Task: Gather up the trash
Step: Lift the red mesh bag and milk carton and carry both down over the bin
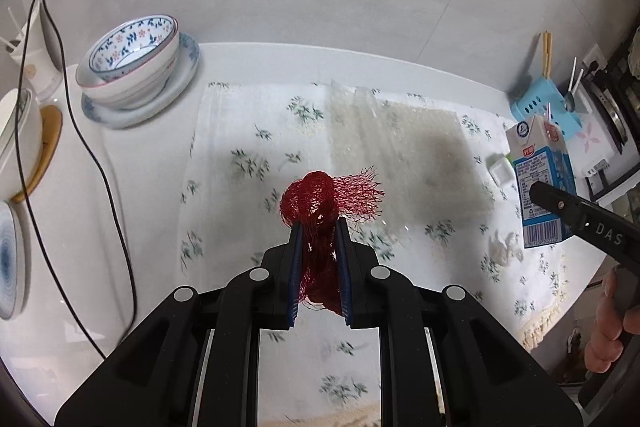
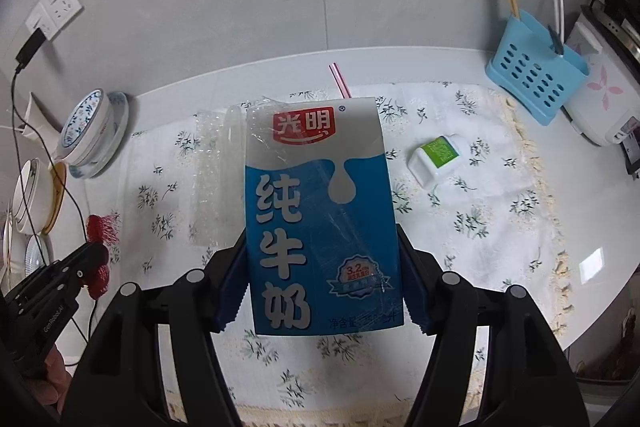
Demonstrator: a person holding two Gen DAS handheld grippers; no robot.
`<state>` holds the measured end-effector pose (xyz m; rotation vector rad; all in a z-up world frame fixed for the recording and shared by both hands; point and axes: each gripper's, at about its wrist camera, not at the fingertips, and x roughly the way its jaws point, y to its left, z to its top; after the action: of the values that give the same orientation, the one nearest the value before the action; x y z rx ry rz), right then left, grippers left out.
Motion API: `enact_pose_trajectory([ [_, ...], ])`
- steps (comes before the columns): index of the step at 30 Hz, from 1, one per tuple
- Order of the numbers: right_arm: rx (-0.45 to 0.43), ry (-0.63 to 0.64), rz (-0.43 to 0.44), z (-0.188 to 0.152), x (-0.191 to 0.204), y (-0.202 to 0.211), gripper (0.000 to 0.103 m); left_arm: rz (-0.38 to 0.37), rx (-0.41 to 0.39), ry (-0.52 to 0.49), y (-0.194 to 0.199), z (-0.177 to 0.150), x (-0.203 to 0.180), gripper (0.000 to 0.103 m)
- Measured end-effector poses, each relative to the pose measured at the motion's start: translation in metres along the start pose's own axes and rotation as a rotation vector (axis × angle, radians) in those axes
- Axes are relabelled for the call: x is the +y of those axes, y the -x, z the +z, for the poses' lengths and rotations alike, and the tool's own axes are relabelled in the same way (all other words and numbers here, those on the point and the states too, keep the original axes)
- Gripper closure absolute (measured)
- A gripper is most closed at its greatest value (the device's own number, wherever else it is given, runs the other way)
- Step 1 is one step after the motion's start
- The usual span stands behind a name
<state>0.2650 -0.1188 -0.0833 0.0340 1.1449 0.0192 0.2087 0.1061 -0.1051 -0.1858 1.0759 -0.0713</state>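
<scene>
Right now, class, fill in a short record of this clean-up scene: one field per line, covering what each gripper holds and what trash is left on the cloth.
left gripper: shut on the red mesh net
right gripper: shut on the milk carton, held upright
straw: pink, sticking out of the carton's top
left on the cloth: clear bubble wrap; small white cup with a green lid
surface: flowered cloth on a white counter
nearby: stacked bowls; blue utensil holder
</scene>
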Motion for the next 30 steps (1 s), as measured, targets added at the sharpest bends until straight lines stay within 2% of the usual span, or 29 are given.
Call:
enact_pose_trajectory([
  [13, -0.069, 0.05, 0.03, -0.058, -0.031, 0.063, 0.041, -0.017, -0.013, 0.004, 0.047, -0.055, -0.051, 0.088],
  [30, -0.085, 0.079, 0.051, -0.131, -0.059, 0.104, 0.041, -0.05, -0.022, 0.003, 0.088, -0.126, -0.091, 0.088],
])
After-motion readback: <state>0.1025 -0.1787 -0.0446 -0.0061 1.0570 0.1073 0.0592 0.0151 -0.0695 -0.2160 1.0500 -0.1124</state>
